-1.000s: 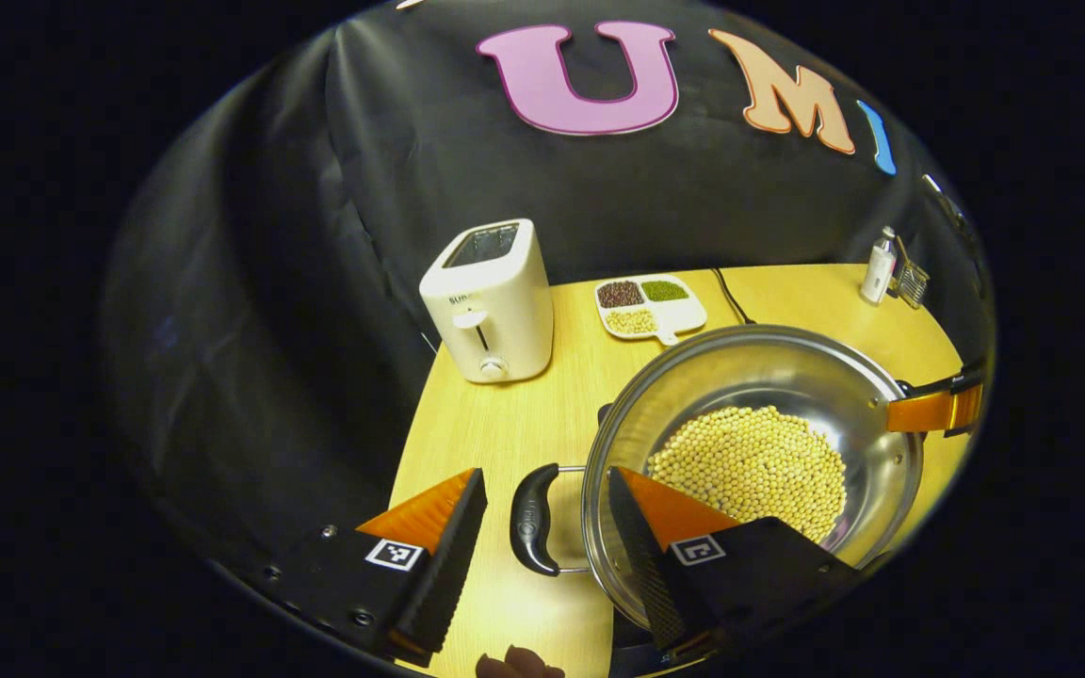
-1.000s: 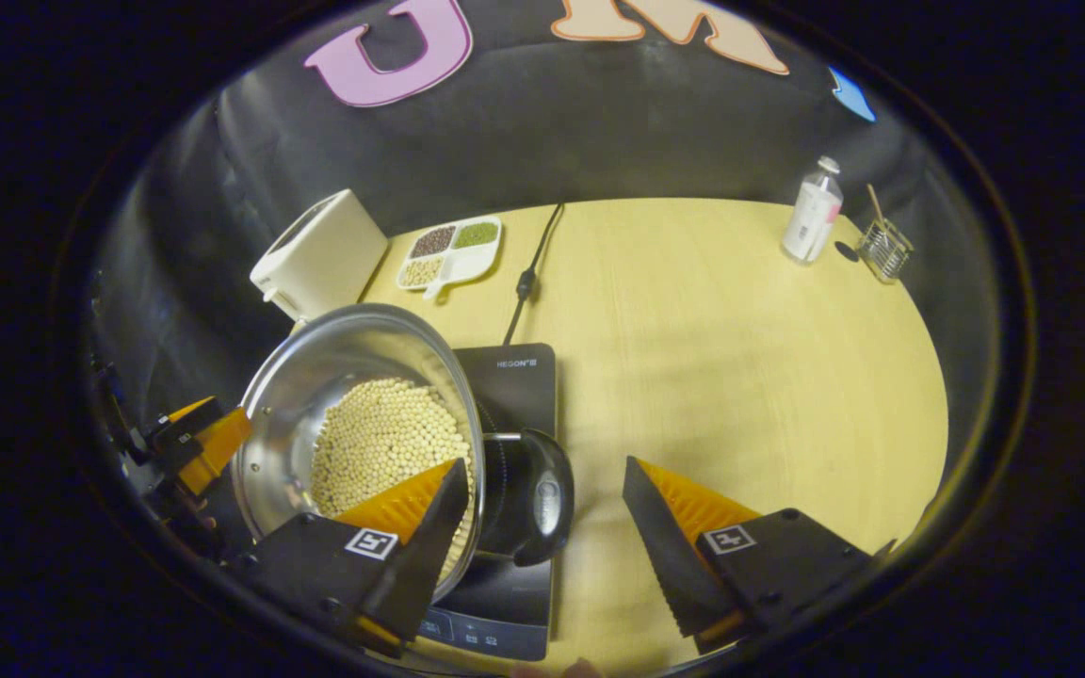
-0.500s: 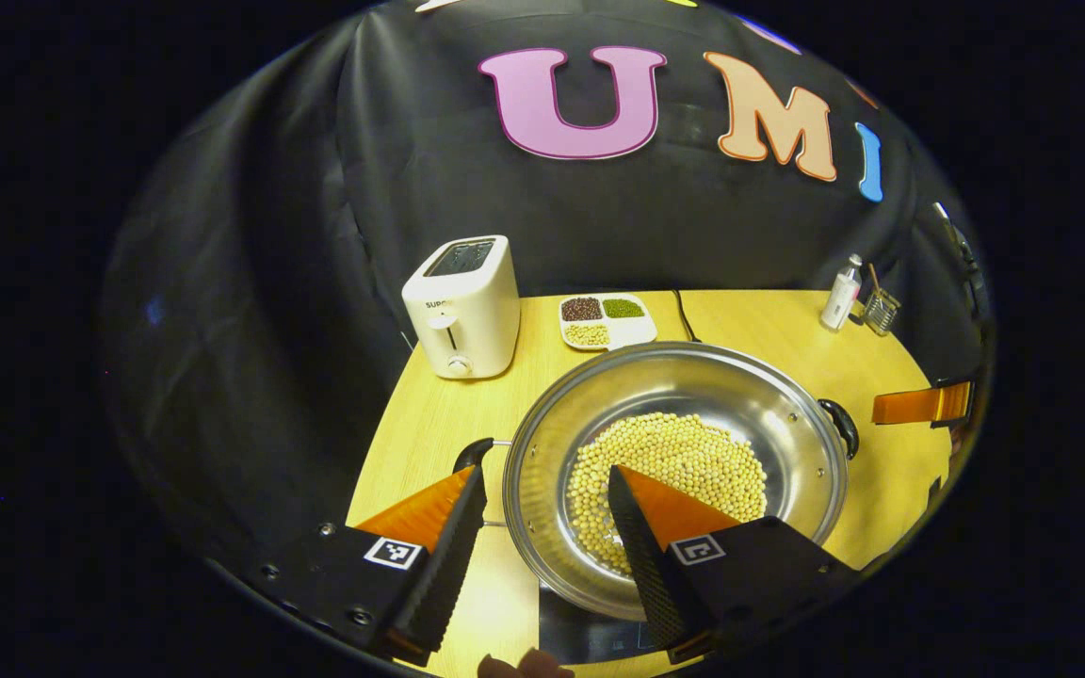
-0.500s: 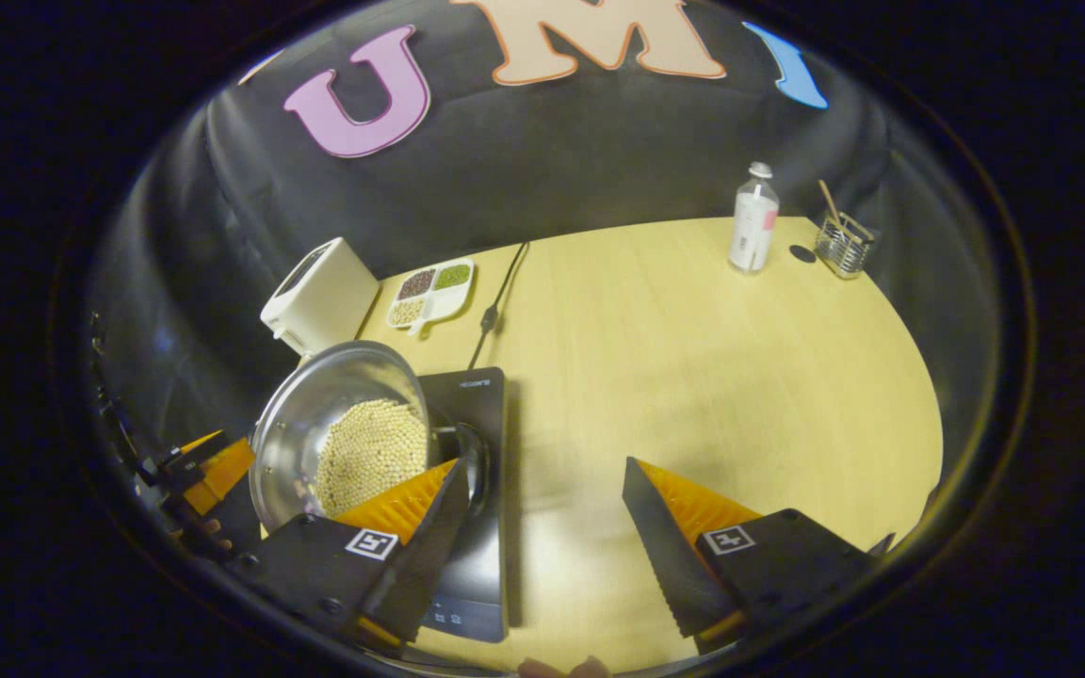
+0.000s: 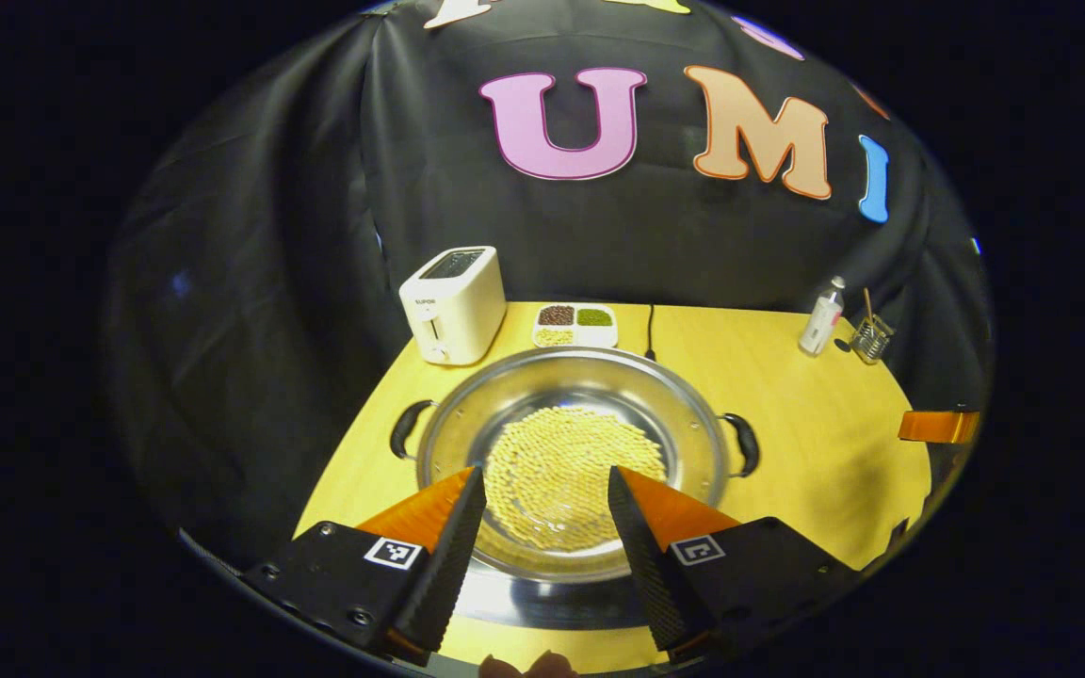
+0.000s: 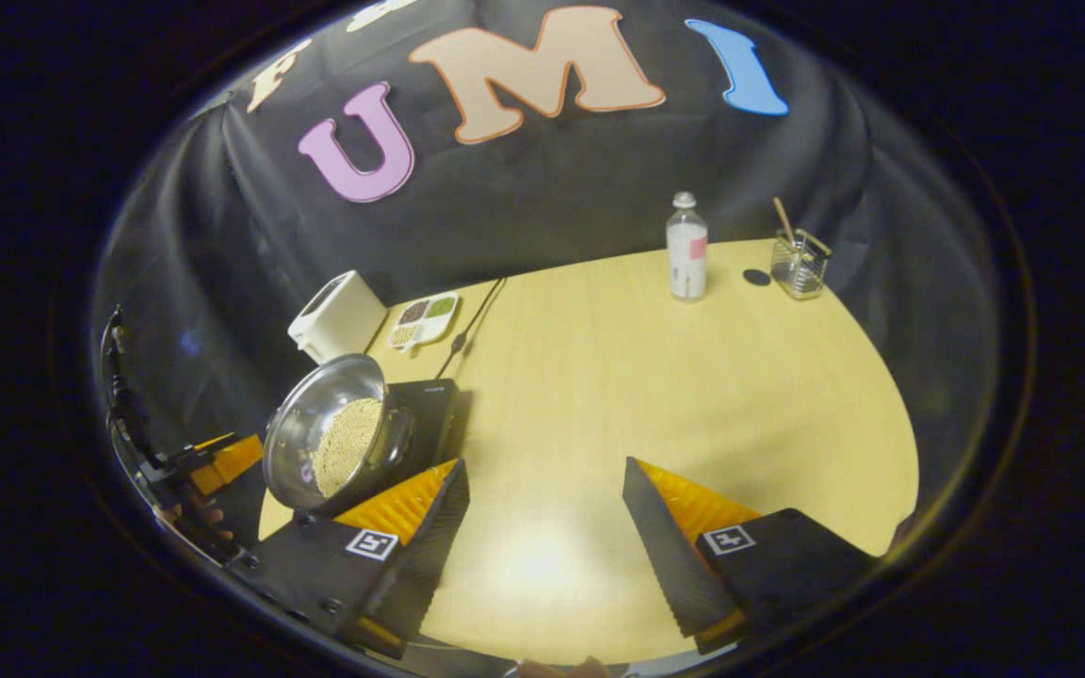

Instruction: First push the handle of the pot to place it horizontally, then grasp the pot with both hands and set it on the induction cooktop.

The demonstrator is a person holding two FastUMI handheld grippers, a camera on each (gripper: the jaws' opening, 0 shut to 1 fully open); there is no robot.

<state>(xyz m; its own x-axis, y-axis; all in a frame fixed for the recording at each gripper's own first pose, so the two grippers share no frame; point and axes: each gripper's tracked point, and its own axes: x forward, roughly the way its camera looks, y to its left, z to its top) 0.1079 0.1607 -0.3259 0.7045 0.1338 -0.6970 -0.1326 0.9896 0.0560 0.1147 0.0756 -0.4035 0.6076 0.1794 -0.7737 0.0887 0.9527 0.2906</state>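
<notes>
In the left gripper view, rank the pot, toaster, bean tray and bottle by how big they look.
1. Pot, by far the largest, though it is also nearest the camera.
2. Toaster.
3. Bean tray.
4. Bottle, smallest; it and the tray look close in size, so their order is unsure.

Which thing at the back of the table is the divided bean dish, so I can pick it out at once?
Start at the yellow table and find the white toaster near its back edge. Directly beside it, behind the steel pot of pale beans, lies the divided bean dish. It is the flat white dish whose compartments hold dark, green and pale fillings.
</notes>
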